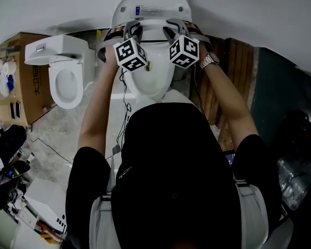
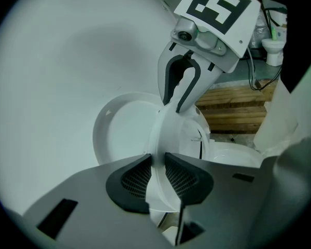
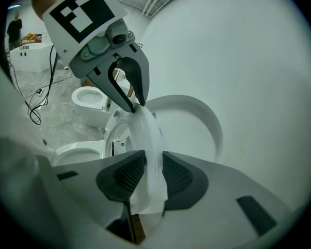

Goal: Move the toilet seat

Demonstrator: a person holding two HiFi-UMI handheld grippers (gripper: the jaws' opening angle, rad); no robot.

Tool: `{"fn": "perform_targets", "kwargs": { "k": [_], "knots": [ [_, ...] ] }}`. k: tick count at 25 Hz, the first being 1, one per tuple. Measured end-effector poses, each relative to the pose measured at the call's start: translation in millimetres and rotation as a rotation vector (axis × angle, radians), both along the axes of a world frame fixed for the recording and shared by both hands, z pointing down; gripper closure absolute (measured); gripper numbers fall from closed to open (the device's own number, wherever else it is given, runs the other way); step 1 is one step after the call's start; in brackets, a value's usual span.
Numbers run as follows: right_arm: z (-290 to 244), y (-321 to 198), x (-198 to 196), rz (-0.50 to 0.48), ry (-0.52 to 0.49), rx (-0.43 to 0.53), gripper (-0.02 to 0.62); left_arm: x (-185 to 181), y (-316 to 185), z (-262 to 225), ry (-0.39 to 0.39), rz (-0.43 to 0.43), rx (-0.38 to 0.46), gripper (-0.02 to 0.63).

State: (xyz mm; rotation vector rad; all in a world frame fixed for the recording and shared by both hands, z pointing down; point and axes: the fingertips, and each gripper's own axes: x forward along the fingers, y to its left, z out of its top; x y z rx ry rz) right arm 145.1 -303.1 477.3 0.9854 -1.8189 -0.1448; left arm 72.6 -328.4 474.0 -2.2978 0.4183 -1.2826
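White toilet seat tilts up, pinched by left claw and right claw.

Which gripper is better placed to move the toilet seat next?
Neither alone: the left gripper clamps the toilet seat on its left rim, the right gripper on its right rim; both seem equally ready.

White toilet seat, grey left gripper and right gripper, black-and-white marker cubes, brown wooden pallet.
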Motion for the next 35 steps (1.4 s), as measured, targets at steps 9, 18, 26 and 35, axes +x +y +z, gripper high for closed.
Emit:
{"fn": "perform_targets", "kwargs": {
  "k": [9, 18, 26, 35],
  "knots": [
    [-0.2, -18.1, 7.9, 0.014, 0.003, 0.02, 0.48, 7.2, -17.8, -1.0, -0.002, -0.015, 0.006, 0.518],
    [1.4, -37.8, 12.9, 0.042, -0.01, 0.03, 0.485, 12.9, -37.0, 0.7, 0.014, -0.04, 0.011, 0.52],
    [1.5, -47.8, 19.2, 0.066, -0.022, 0.048, 0.485, 18.1, -47.3, 1.9, 0.031, -0.062, 0.024, 0.52],
    [3.4, -63.3, 24.7, 0.096, -0.039, 0.066, 0.483, 23.2, -62.6, 4.2, 0.049, -0.093, 0.036, 0.52]
  ]
}}
